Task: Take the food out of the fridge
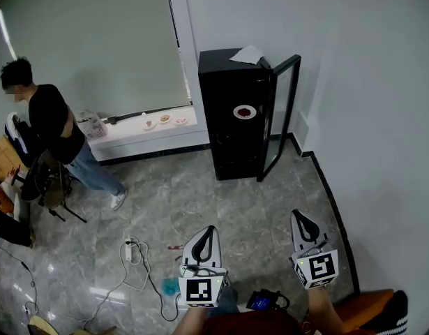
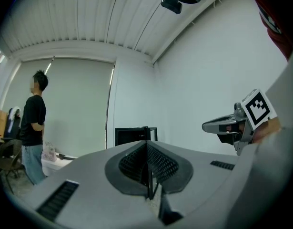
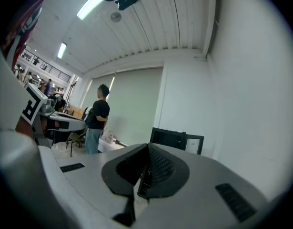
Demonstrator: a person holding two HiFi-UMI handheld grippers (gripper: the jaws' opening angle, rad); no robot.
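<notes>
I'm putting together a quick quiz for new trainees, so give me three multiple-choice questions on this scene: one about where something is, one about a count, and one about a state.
1. Where, relative to the black fridge, is the plate of red food?
A) on top of it
B) on a shelf inside it
C) on the floor before it

2. How many small plates stand on the window ledge?
A) one
B) three
C) five

3. What state is the fridge's door in?
A) open
B) shut
C) taken off

Answers:
1 B, the plate shows within the open front.
2 B, three sit in a row on the ledge.
3 A, the door stands swung out at the fridge's right side in the head view.
</notes>
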